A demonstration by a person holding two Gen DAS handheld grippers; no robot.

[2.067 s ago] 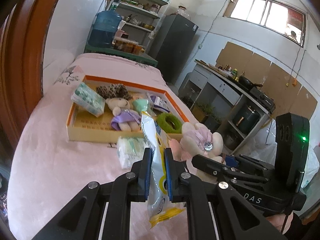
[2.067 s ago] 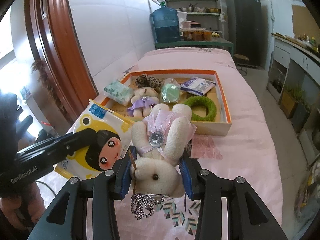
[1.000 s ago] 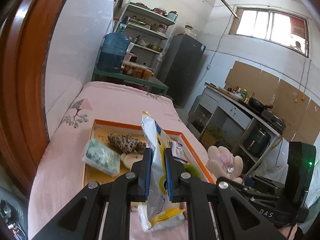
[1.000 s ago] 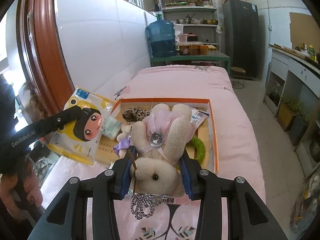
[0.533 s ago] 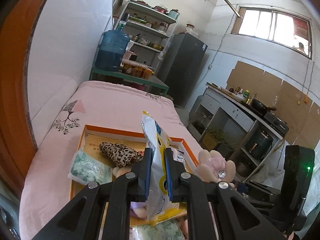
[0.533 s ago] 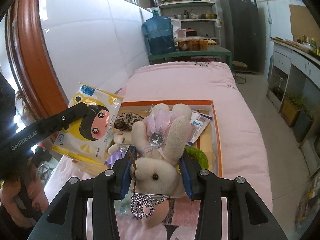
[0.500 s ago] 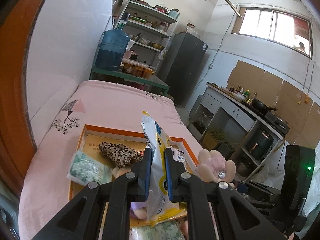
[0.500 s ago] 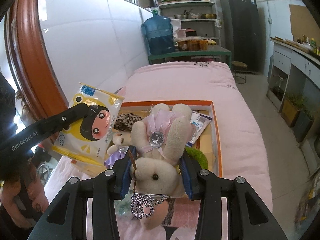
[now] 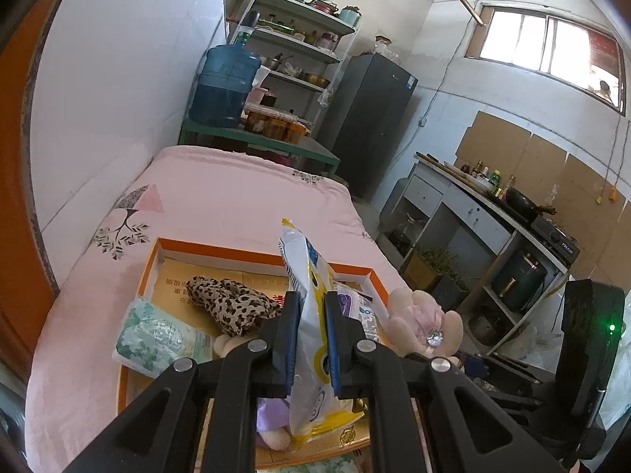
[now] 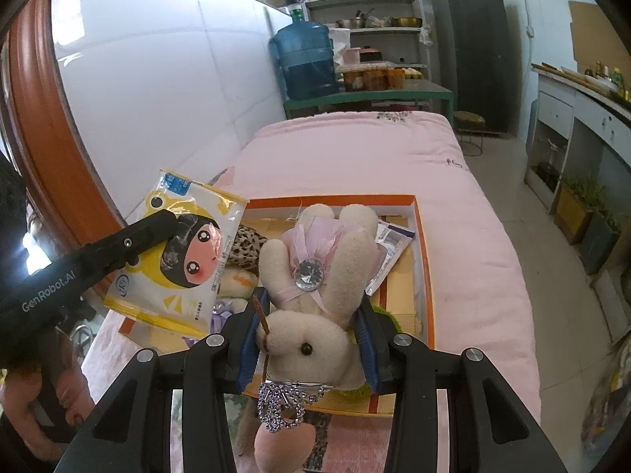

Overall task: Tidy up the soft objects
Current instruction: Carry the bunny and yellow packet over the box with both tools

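Left gripper (image 9: 309,339) tilted gently downward over the orange-rimmed cardboard tray (image 9: 252,251), fingers (image 9: 285,339) pinching a flat white-and-yellow plastic packet with a cartoon girl's face (image 9: 311,315); packet standing on edge, upper end poking above the fingertips, lower end hanging over the tray's near part; in the right wrist view, same packet (image 10: 185,252) held aloft above the tray's left edge, left gripper (image 10: 157,228) reaching in from the left, a hand (image 10: 59,386) on its handle.

Right gripper (image 10: 311,331) pitched more steeply down, fingers (image 10: 248,339) partway closed and clamping the head of a cream plush rabbit in a pink dress with a round gem (image 10: 315,287); rabbit head-down toward the camera, ears pointing away over the tray (image 10: 422,244); silver bead chain (image 10: 284,402) dangling below.

On the tray: leopard-print fabric piece (image 9: 232,303); pale green patterned tissue pack (image 9: 157,335) against the left rim; white-and-purple sachet (image 10: 388,252) on the right; small plush in purple (image 9: 272,421) and green ring (image 10: 384,317) mostly hidden behind the grippers.

Tray resting on a pink quilted bed (image 9: 236,189); blue water jug (image 9: 224,82), shelving and dark fridge (image 9: 370,118) beyond.
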